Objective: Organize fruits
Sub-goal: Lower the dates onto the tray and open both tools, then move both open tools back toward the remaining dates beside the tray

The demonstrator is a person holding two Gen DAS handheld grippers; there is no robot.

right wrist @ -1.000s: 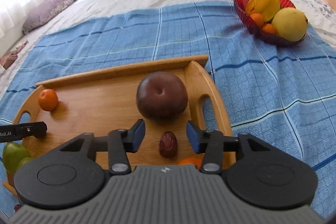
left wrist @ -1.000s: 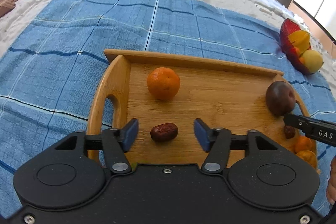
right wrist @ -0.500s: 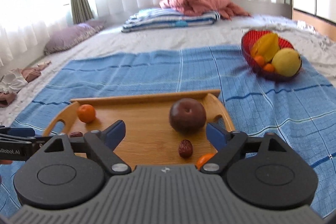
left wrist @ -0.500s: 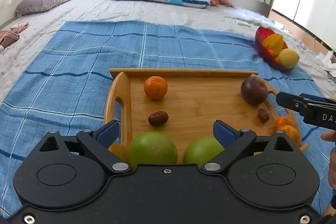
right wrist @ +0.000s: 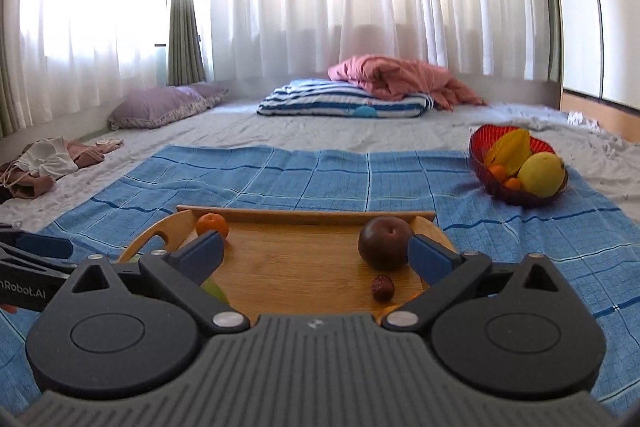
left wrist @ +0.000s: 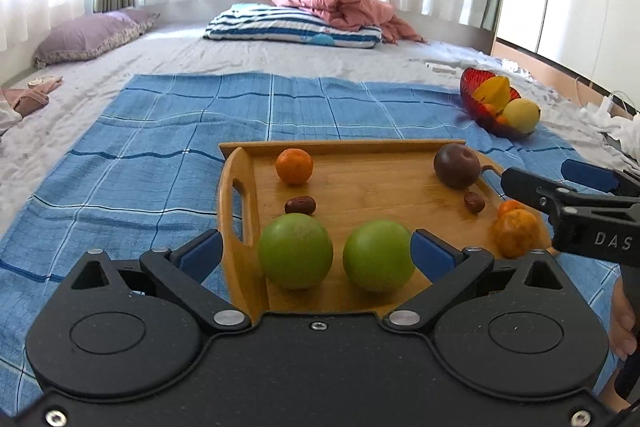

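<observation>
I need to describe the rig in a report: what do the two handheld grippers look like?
Both are black plastic with round pivot housings, silver screws and blue finger pads. The left gripper has a smooth black body; the right gripper has a ribbed grey one and white lettering on its side.

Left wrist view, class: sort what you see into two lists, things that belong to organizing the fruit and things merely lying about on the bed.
Part of the job:
wooden tray
two green apples
mandarin
dark plum
two red dates
red fruit bowl

Just lying about:
purple pillow
striped folded blanket
pink quilt
</observation>
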